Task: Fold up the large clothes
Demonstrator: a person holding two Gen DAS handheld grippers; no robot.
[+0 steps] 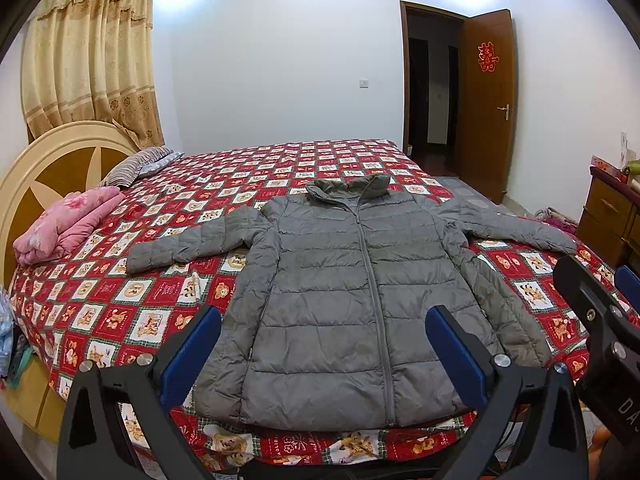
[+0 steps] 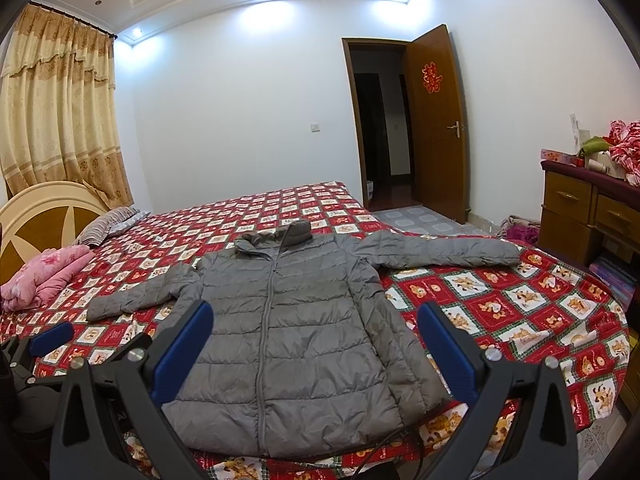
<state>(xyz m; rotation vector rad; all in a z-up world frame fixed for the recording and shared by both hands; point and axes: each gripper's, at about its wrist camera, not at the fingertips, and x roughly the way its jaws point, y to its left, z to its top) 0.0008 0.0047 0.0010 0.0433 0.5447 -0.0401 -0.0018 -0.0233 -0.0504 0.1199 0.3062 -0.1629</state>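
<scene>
A grey puffer jacket lies flat and zipped on the red patterned bed, front up, collar away from me, both sleeves spread out sideways. It also shows in the right wrist view. My left gripper is open and empty, held above the jacket's hem near the bed's front edge. My right gripper is open and empty, also above the hem, a little to the right. The right gripper's fingers show at the right edge of the left wrist view.
A folded pink quilt and a striped pillow lie by the headboard at the left. A wooden dresser stands to the right of the bed. An open door is behind. A black cable hangs near the bed's front edge.
</scene>
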